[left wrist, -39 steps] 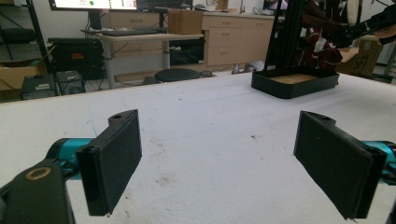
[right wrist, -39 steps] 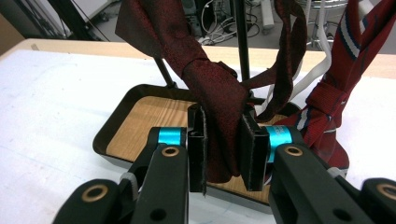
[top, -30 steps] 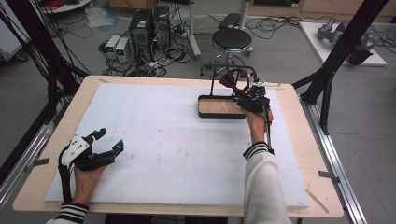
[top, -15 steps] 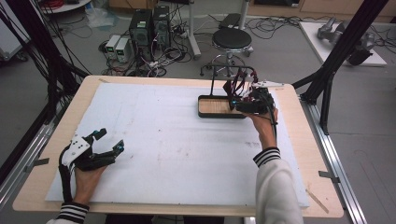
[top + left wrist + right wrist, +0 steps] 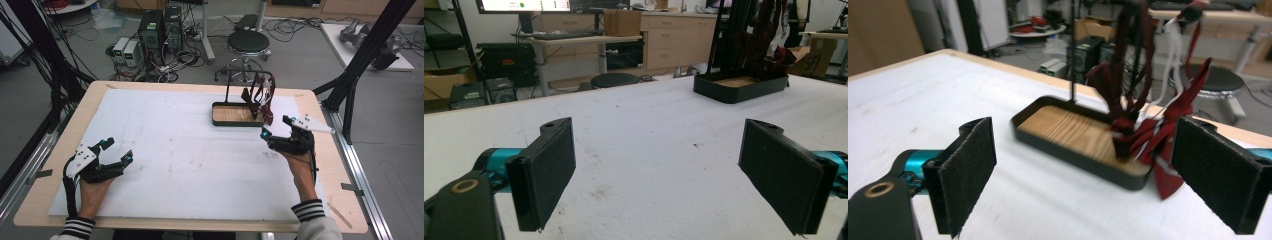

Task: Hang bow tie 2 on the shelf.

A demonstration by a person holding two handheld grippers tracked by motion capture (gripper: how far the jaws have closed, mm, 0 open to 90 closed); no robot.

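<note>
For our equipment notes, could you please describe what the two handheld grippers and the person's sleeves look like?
Both the left gripper and the right gripper are black, with teal accents, flat fuzzy black pads, a grey three-cornered top plate and a trailing black cable. The sleeves have black-and-white striped cuffs.

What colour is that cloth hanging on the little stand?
The cloth is dark red with white stripes, clearest in the right gripper view.

Red straps [image 5: 1153, 130] motion-blurred, rack top [image 5: 1128, 7] cut off, tray [image 5: 1073, 132] edge smeared
</note>
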